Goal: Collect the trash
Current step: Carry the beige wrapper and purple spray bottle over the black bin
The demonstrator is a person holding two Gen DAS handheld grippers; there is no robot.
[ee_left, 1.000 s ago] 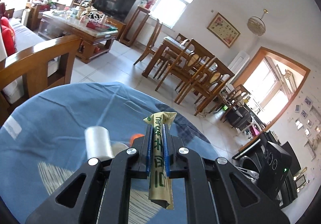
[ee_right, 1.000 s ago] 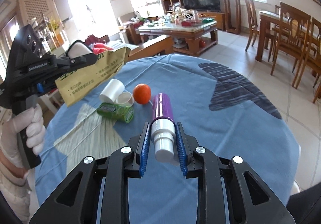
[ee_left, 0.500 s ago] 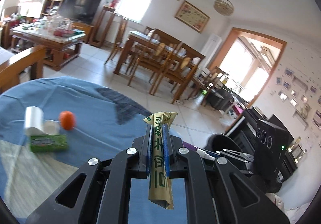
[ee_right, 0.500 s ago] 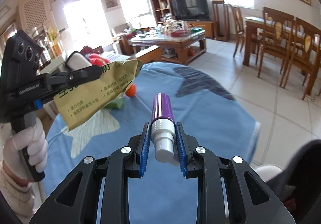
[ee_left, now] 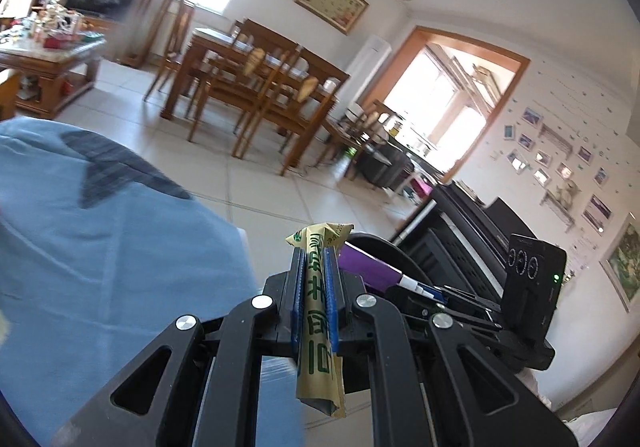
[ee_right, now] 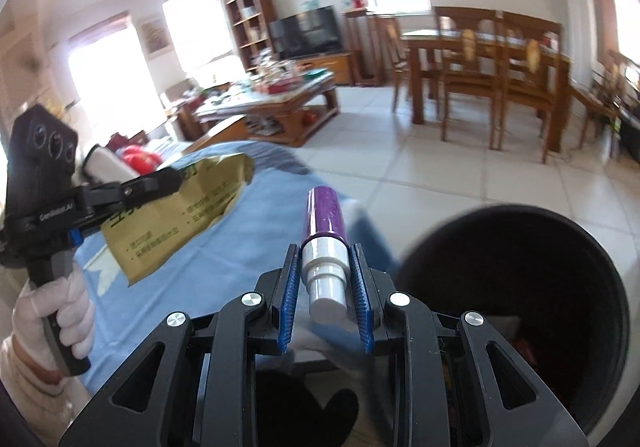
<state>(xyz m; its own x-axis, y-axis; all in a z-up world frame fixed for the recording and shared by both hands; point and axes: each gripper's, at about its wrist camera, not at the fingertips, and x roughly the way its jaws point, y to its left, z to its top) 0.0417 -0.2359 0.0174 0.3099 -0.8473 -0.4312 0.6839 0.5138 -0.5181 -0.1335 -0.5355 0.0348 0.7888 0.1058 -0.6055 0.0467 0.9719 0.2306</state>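
Observation:
My left gripper [ee_left: 315, 259] is shut on a flat gold wrapper [ee_left: 318, 311] with green print, held in the air past the table's edge; it also shows in the right wrist view [ee_right: 180, 215]. My right gripper [ee_right: 323, 259] is shut on a purple tube with a white cap [ee_right: 325, 235], which also shows in the left wrist view [ee_left: 368, 267]. A black trash bin [ee_right: 520, 287] stands on the floor at the lower right of the tube, with some trash dimly visible inside.
The round table with a blue cloth [ee_left: 100, 247] lies to the left. A dark piano [ee_left: 472, 231] stands beyond the bin. Dining table and chairs [ee_right: 480, 59] and a coffee table [ee_right: 272, 99] stand across the tiled floor.
Both grippers have swung right, away from the table top, with their items still held. The bin has come into the right wrist view. The orange, cups and green pack have left view.

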